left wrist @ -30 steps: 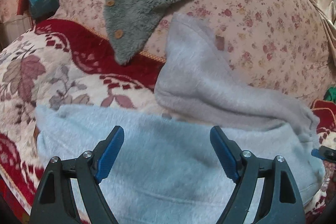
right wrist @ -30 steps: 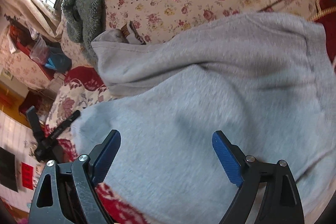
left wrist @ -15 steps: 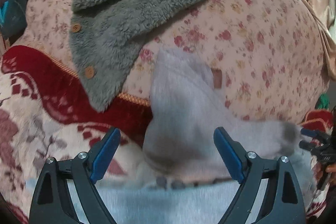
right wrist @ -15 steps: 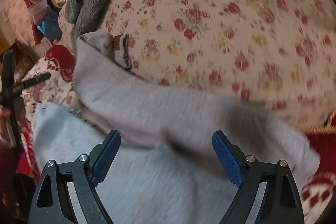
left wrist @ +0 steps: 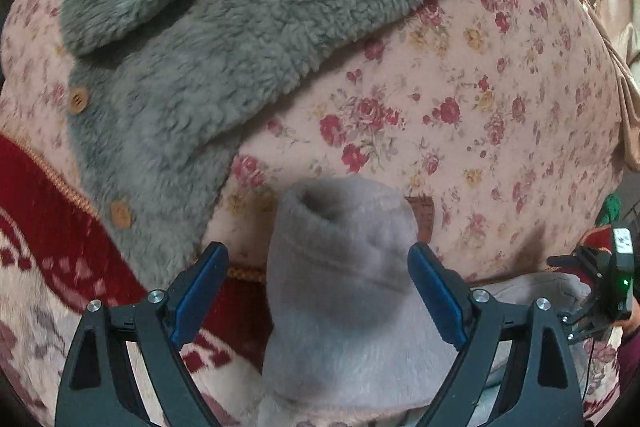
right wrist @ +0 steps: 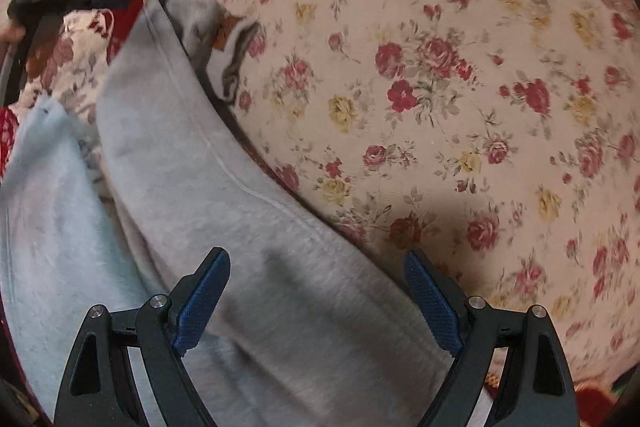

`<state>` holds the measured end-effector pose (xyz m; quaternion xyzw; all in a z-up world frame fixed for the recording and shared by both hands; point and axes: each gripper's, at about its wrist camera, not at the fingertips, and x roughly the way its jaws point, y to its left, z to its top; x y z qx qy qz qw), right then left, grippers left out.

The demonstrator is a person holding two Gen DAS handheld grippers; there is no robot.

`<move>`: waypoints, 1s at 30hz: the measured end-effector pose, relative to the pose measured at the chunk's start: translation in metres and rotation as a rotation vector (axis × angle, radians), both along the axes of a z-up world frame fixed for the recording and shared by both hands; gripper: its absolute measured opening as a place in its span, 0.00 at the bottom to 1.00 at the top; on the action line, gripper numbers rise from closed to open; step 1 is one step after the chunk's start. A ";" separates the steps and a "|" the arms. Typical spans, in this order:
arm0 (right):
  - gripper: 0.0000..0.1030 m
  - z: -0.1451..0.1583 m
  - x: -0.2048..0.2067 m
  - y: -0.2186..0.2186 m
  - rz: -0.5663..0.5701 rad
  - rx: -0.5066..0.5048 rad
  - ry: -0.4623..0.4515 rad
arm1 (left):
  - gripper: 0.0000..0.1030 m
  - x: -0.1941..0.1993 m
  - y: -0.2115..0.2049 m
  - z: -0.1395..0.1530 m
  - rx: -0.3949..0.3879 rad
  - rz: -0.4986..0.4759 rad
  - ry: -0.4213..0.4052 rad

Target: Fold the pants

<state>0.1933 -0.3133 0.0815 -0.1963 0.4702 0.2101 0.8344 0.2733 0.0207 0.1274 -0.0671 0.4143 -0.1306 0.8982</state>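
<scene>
Reaching toward the far leg, the left gripper (left wrist: 318, 287) is hanging over the cuff end of the grey pants (right wrist: 224, 195), its jaws having just been widening and now standing well apart, with the cuff (left wrist: 340, 203) rising between the blue pads but touched by neither. The right gripper (right wrist: 316, 295) is hovering further along the same leg, near the seamed edge, jaws equally wide and gripping nothing.

The pants are lying on the red patterned blanket (left wrist: 44, 227), the upper leg propped against the floral cushion (left wrist: 480, 115) and crossing away from the lower leg, which is lying flatter and looks paler. A grey fleece jacket (left wrist: 248, 11) is draped over the cushion above.

As a judgement, the fold is barely starting: the legs are not yet stacked, no crease is showing, and the propped leg probably needs lifting onto the other before any halving.
</scene>
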 end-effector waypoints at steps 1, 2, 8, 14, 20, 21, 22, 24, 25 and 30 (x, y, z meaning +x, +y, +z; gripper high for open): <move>0.89 -0.003 0.005 0.000 0.014 -0.008 0.023 | 0.88 0.003 -0.001 -0.001 0.000 -0.011 0.002; 0.89 -0.007 0.010 0.000 0.026 -0.017 0.039 | 0.88 0.007 -0.003 -0.002 0.001 -0.026 0.009; 0.89 -0.032 0.038 -0.005 0.067 -0.007 0.183 | 0.88 0.033 -0.014 -0.017 0.052 -0.073 0.053; 0.65 -0.056 0.045 0.002 0.063 -0.048 0.225 | 0.88 0.050 -0.025 -0.039 0.068 -0.112 0.106; 0.19 -0.069 0.017 0.021 0.088 -0.220 0.162 | 0.51 0.047 -0.042 -0.051 0.122 -0.105 0.096; 0.18 -0.067 0.013 0.023 0.090 -0.236 0.141 | 0.45 0.045 -0.044 -0.052 0.135 -0.104 0.088; 0.14 -0.065 0.010 0.024 0.090 -0.250 0.126 | 0.38 0.043 -0.046 -0.052 0.142 -0.104 0.085; 0.12 -0.058 0.005 0.025 0.080 -0.269 0.096 | 0.33 0.037 -0.046 -0.048 0.126 -0.100 0.072; 0.11 -0.052 0.002 0.024 0.066 -0.263 0.081 | 0.31 0.032 -0.043 -0.045 0.119 -0.100 0.066; 0.09 -0.023 -0.011 0.023 0.019 -0.268 -0.002 | 0.28 0.007 -0.032 -0.028 0.092 -0.082 0.027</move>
